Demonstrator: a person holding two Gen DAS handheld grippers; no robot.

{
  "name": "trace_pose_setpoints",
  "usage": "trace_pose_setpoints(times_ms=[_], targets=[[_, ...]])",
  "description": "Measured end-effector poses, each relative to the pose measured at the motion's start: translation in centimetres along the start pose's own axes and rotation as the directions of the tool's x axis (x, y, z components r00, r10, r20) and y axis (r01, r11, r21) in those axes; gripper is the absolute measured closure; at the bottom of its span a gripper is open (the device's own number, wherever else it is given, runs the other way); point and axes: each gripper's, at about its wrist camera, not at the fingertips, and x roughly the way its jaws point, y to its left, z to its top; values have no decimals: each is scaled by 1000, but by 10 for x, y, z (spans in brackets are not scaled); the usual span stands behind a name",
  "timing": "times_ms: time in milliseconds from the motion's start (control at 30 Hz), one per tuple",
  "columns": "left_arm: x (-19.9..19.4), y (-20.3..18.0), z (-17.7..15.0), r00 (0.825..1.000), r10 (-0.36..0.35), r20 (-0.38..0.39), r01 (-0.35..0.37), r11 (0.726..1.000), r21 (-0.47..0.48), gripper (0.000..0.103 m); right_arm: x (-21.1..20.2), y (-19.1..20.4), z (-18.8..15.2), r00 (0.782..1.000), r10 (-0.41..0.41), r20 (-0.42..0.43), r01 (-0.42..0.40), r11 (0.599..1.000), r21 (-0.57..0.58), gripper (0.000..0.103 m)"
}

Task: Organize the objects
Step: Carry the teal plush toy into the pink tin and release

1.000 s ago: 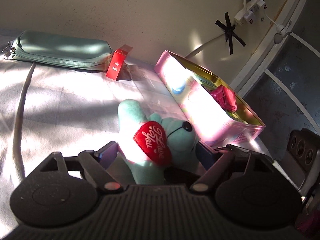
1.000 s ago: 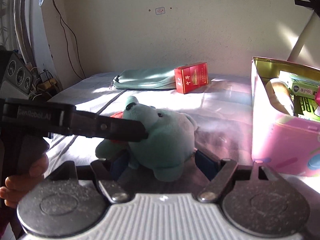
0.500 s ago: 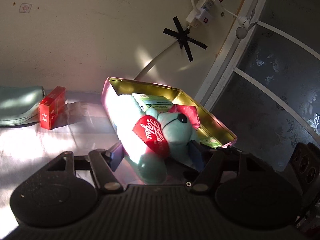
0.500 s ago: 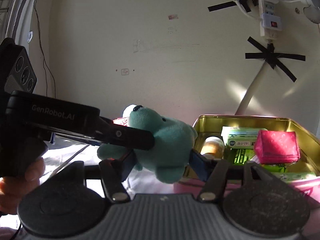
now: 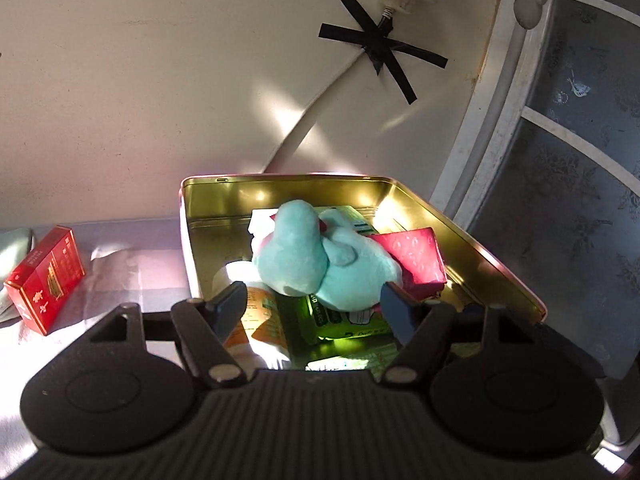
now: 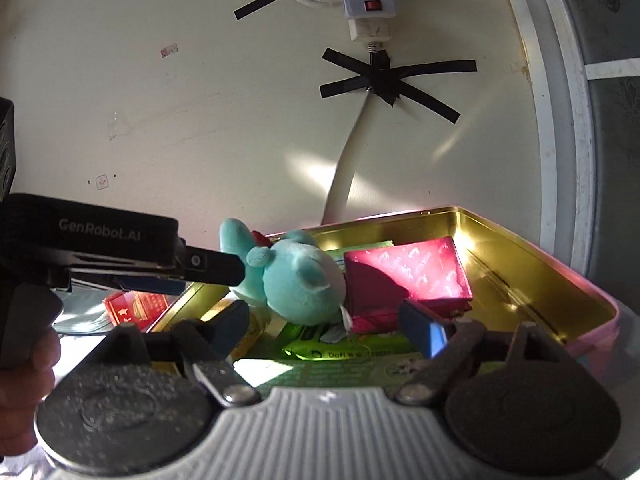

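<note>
"GenRobot.AI" is read in pale letters on the black body of the left claw (image 6: 224, 270). Gold Chinese characters are seen on the red cigarette pack (image 5: 46, 280). Partial print, something like "Daff", is made out on the green packet (image 6: 340, 350); the rest is blurred.

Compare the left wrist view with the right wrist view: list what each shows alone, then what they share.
Left wrist only: the whole red carton standing on the sheet, and the left gripper open around the teddy.
Right wrist only: the full power strip, a wall sticker, the left gripper from the side, and the right gripper open.
Both: the teddy lying in the tin beside a pink box.
</note>
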Motion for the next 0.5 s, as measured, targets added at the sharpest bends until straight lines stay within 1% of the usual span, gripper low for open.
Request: trace_pose_setpoints(times_ms=[67, 133, 233, 400, 500], targets=[[-6, -1, -4, 999, 51, 16, -51, 998, 22, 28, -5, -3, 1, 1000, 4, 20, -5, 1000, 21, 19], [-16, -1, -8, 996, 77, 37, -78, 996, 33, 28, -9, -4, 1, 999, 13, 32, -14, 999, 33, 19], [-29, -2, -13, 991, 120, 59, -122, 991, 45, 28, -14, -3, 0, 998, 7, 61, -9, 1000, 22, 19], [-43, -8, -23, 978, 198, 63, -203, 974, 100, 28, -22, -2, -1, 993, -4, 115, 3, 1000, 14, 20], [-49, -10, -31, 974, 220, 55, -226, 967, 117, 28, -25, -4, -2, 994, 7, 112, -12, 999, 45, 20]])
